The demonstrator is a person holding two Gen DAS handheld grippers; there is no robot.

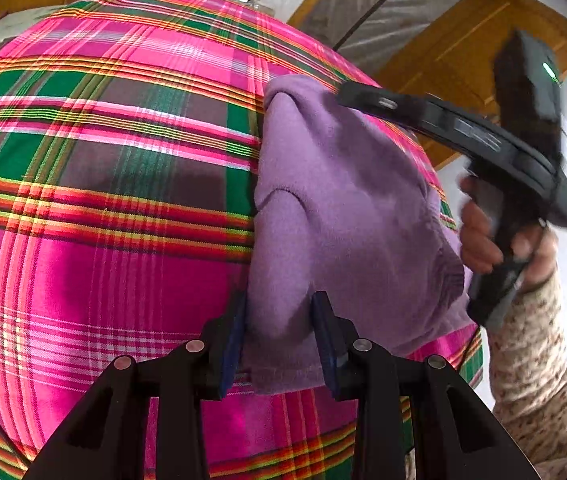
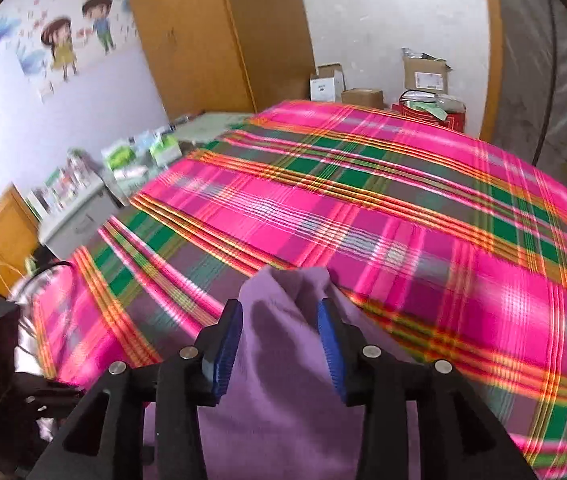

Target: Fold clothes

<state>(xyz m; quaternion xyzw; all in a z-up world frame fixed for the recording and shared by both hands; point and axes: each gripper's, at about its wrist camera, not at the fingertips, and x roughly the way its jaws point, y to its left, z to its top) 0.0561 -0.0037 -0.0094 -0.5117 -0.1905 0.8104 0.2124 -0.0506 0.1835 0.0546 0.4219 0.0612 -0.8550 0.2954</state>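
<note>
Fleece, soft and light: the lilac garment [image 1: 339, 208] lies bunched on the pink-and-green plaid bed cover [image 1: 103, 200], likely limp and best pinched at a hem. The left hand-held gripper [image 1: 279, 332] straddles its near fold, grip uncertain; the right hand-held gripper [image 2: 279, 344] stands parted around cloth, not pressing. Cardboard boxes [image 2: 423, 72] beyond show unclear contents.

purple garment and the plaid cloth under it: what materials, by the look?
Purple garment: looks like fleece or brushed knit, with a matte, slightly fuzzy surface, soft rounded folds and a ribbed band at one edge.

Plaid cloth: looks like a thin woven fabric, cotton or a synthetic blend; the crisp stripes lie flat and smooth with a slight sheen. The fibre cannot be told from the views.
</note>
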